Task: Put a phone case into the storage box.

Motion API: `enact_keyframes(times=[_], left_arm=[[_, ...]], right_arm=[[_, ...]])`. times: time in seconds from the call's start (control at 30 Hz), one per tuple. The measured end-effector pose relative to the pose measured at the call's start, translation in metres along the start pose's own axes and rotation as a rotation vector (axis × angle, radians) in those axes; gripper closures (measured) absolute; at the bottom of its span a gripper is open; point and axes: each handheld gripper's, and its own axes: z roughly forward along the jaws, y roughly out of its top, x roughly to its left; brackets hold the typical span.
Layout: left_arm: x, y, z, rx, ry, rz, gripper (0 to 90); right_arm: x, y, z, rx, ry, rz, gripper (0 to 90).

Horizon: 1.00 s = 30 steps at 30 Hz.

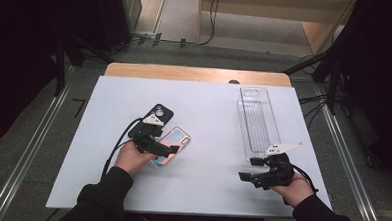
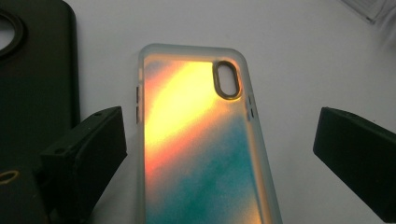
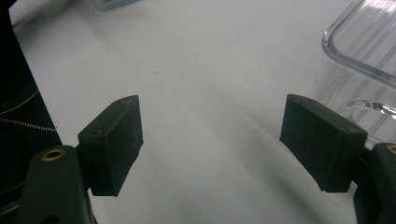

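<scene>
At the table, seen from above, my left gripper (image 1: 163, 150) hangs low over the iridescent case (image 1: 173, 142), which lies flat and face-down on the white board (image 1: 208, 136), slightly left of centre. In the left gripper view that case (image 2: 201, 149) runs up between my two black jaws, its frosted rim clear of both pads, orange at the camera hole and fading to teal nearer me; the jaws stand spread wide and released, gripping nothing. Just left of it lies a black case (image 1: 153, 119), its round lens ring uppermost, near the iridescent one but whether the two touch I cannot tell. The board is a pale, matte sheet laid over a wooden tabletop (image 1: 198, 73), whose edge shows along the far side. To the right a clear tray (image 1: 257, 123) lies lengthwise, ribbed along its floor. My right gripper (image 1: 251, 175) rests near the board's front right corner, just short of the tray's near end, jaws apart over bare board with nothing between them; in the right gripper view the tray (image 3: 359, 51) rises at the upper right. Around the table are grey floor, metal rails (image 1: 29, 148) down both sides, dark curtains and loose cables (image 1: 210, 21) at the back.
</scene>
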Motion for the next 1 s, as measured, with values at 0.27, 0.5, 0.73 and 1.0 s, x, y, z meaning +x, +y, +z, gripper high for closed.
enact_keyframes(times=[0.27,0.5,0.73,1.0], left_arm=[[-0.002,-0.004,0.009,0.054,0.027,0.011,2.7],[-0.006,-0.006,0.011,0.052,0.058,0.037,2.8],[-0.012,-0.008,0.013,0.054,0.110,0.067,2.9],[-0.020,-0.013,0.016,0.047,0.189,0.136,7.6]], right_arm=[[0.000,0.000,0.000,0.002,0.000,-0.002,19.5],[0.000,0.000,0.000,0.004,0.000,-0.004,19.5],[0.000,0.000,0.000,0.007,-0.003,-0.005,19.5],[0.001,0.000,0.001,0.009,-0.004,-0.007,19.5]])
